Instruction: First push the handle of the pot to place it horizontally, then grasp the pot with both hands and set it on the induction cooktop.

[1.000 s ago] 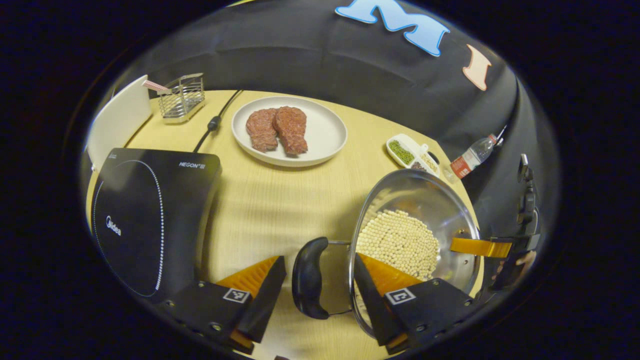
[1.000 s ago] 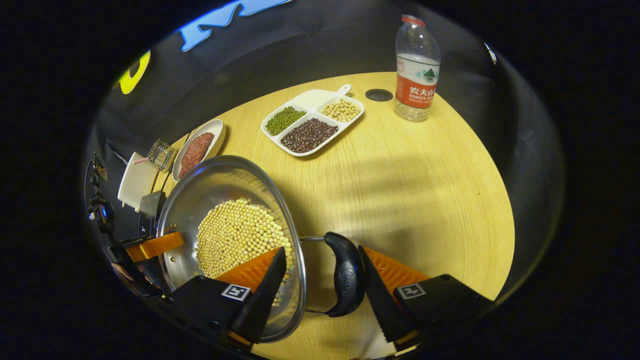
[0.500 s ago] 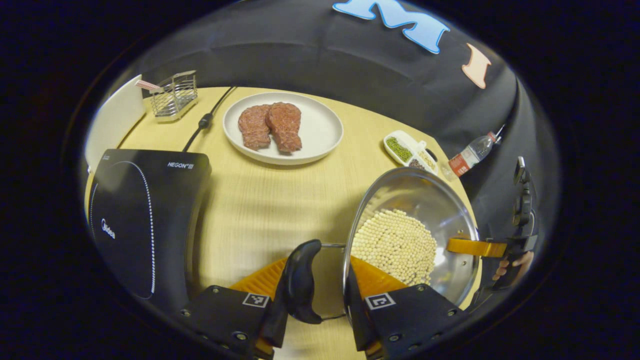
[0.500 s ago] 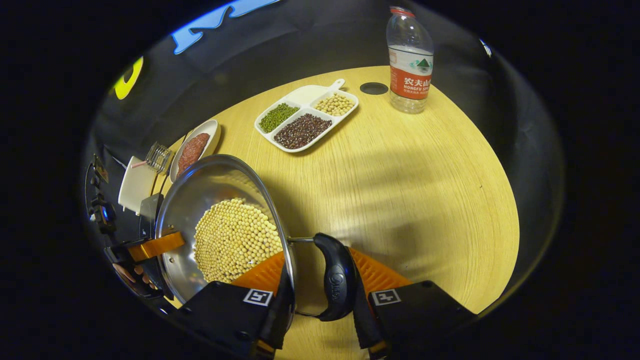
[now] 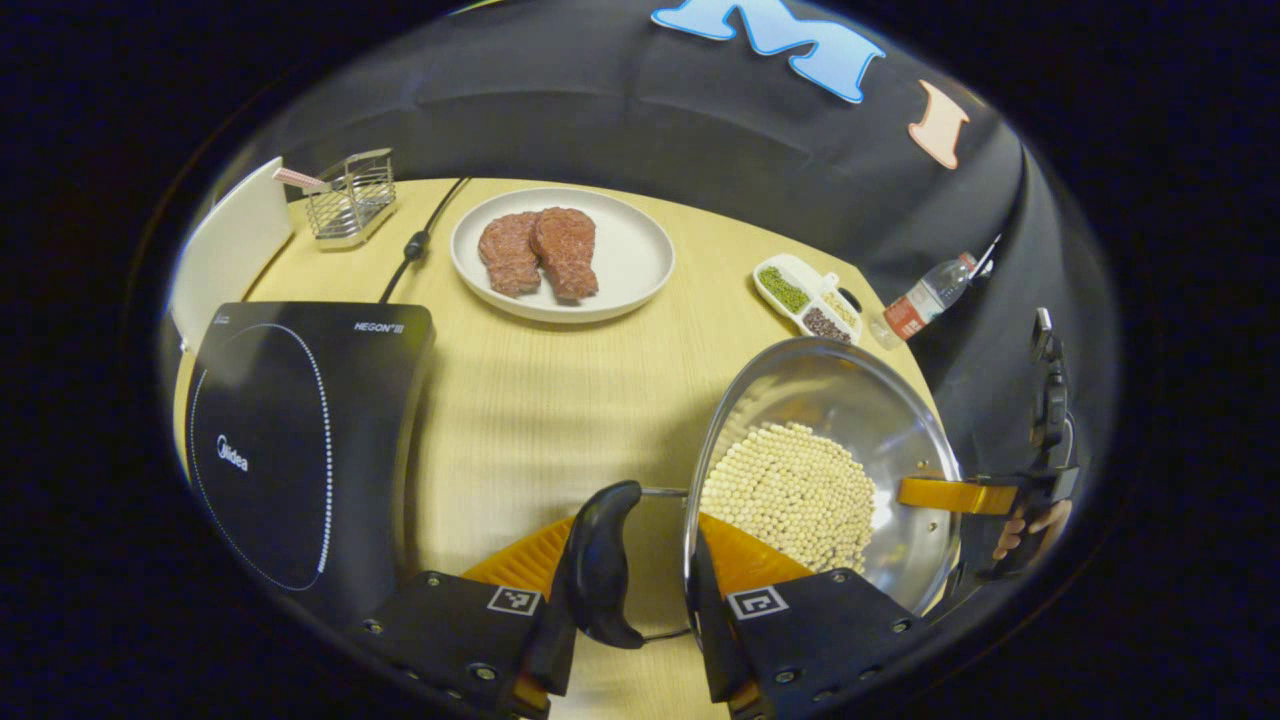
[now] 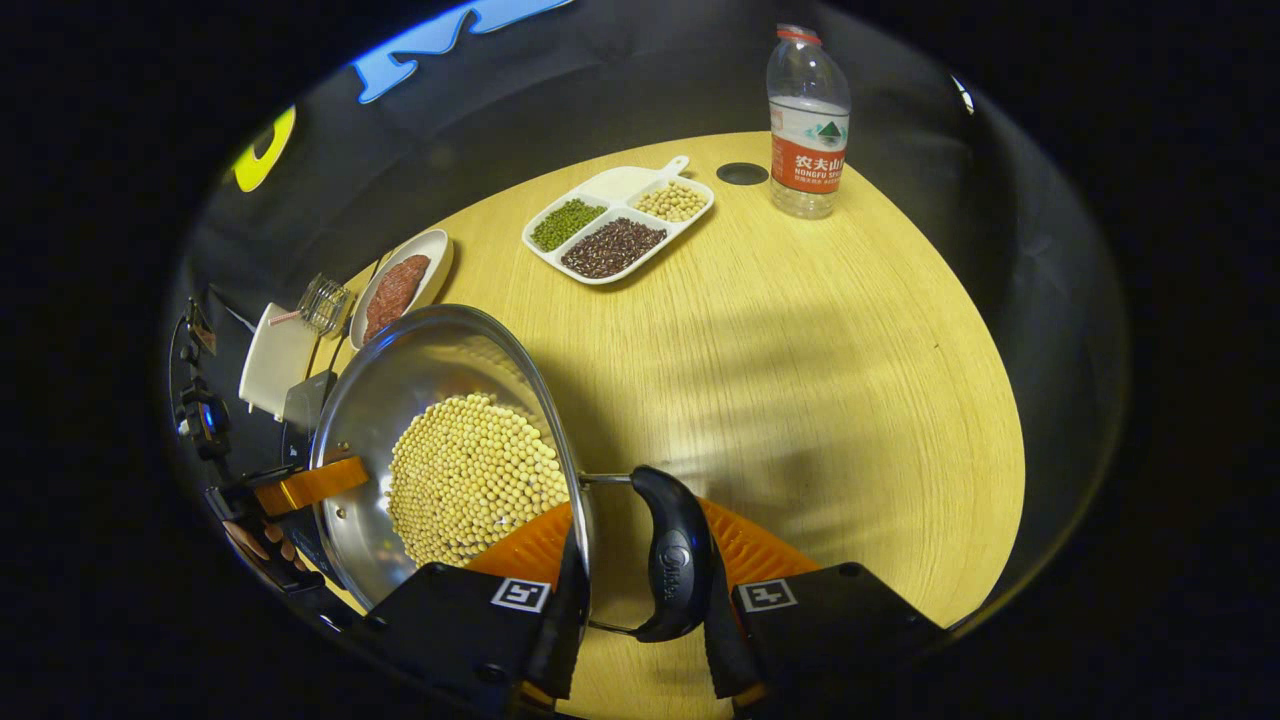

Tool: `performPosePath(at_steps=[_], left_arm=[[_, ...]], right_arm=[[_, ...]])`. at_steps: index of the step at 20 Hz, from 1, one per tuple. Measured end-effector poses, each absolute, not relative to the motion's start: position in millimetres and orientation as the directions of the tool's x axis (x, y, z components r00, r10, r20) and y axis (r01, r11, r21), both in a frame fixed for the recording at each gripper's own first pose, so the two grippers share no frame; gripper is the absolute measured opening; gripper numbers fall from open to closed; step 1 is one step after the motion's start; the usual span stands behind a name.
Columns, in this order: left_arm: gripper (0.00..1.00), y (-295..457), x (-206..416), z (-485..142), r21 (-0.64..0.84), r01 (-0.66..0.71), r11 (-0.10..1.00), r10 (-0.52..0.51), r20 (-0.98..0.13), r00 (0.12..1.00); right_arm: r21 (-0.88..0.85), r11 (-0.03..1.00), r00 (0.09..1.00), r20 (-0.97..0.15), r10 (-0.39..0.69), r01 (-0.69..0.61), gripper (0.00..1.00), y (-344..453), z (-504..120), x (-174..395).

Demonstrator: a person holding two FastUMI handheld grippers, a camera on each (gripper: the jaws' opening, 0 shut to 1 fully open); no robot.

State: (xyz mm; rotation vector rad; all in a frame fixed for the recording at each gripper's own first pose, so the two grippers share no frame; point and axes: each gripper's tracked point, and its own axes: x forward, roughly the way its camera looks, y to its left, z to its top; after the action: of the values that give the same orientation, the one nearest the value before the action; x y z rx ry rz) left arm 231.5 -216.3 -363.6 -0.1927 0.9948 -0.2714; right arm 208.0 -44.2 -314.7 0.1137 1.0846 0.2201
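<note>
The lower parts of both tools were cut off at the bottom edge of their views, and each pot rim hid part of the near finger. In the left gripper view, the left gripper (image 5: 628, 640) was closed narrowly on the pot's left black handle (image 5: 600, 565), both fingers pressing on it. In the right gripper view, the right gripper (image 6: 640, 640) was clamped the same way on the right black handle (image 6: 672, 570). Far off in the left gripper view, the other tool's finger (image 5: 955, 494) lay at the opposite rim, with a hand (image 5: 1030, 528) behind it, too dim to make out well.

The stainless steel pot (image 5: 880, 420) sat between the two tools over the wooden table (image 5: 540, 400), holding a layer of pale soybeans (image 5: 790, 495) (whether its base touched the table could not be told). The induction cooktop (image 5: 300, 440) lay to its left, well apart. Farther back, a white plate (image 5: 635, 265) carried two pieces of meat (image 5: 540, 250). A divided dish (image 6: 600, 190) held green beans (image 6: 565, 222), dark red beans (image 6: 612, 246) and soybeans in separate compartments, near a water bottle (image 6: 806, 120). A wire basket (image 5: 352, 195) held something pink, partly hidden.
</note>
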Motion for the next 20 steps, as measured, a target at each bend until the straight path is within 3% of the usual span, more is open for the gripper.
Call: performPosePath(at_steps=[3,5,6,7,8,10,11,12,20], left_arm=[[0.52,-208,220,-348,-0.29,0.142,0.947,-0.32,-0.791,0.521],[0.56,-199,212,-339,-0.293,0.146,0.945,-0.325,-0.785,0.528],[0.48,-193,208,-334,-0.293,0.147,0.945,-0.326,-0.784,0.529],[0.52,-187,203,-330,-0.295,0.148,0.944,-0.327,-0.783,0.529],[0.48,-179,199,-326,-0.297,0.146,0.944,-0.328,-0.781,0.531],[0.56,-163,186,-315,-0.299,0.142,0.944,-0.327,-0.78,0.533],[0.52,-154,182,-309,-0.296,0.145,0.944,-0.326,-0.778,0.537],[0.56,-145,177,-303,-0.29,0.15,0.945,-0.324,-0.775,0.542],[0.52,-69,150,-274,-0.27,0.164,0.949,-0.315,-0.768,0.558]], right_arm=[[0.192,0.973,0.46,-0.858,0.229,-0.127,0.51,-38,-300,195],[0.189,0.973,0.47,-0.853,0.228,-0.131,0.53,-31,-291,186],[0.187,0.973,0.473,-0.851,0.227,-0.132,0.54,-26,-286,180],[0.185,0.974,0.477,-0.849,0.227,-0.134,0.54,-21,-282,174],[0.184,0.974,0.48,-0.847,0.227,-0.136,0.51,-15,-277,168],[0.183,0.973,0.492,-0.84,0.228,-0.137,0.54,-1,-269,155],[0.185,0.972,0.496,-0.837,0.232,-0.142,0.54,6,-265,147],[0.193,0.971,0.498,-0.834,0.238,-0.141,0.51,15,-261,139],[0.228,0.964,0.487,-0.832,0.266,-0.137,0.54,80,-249,93]])
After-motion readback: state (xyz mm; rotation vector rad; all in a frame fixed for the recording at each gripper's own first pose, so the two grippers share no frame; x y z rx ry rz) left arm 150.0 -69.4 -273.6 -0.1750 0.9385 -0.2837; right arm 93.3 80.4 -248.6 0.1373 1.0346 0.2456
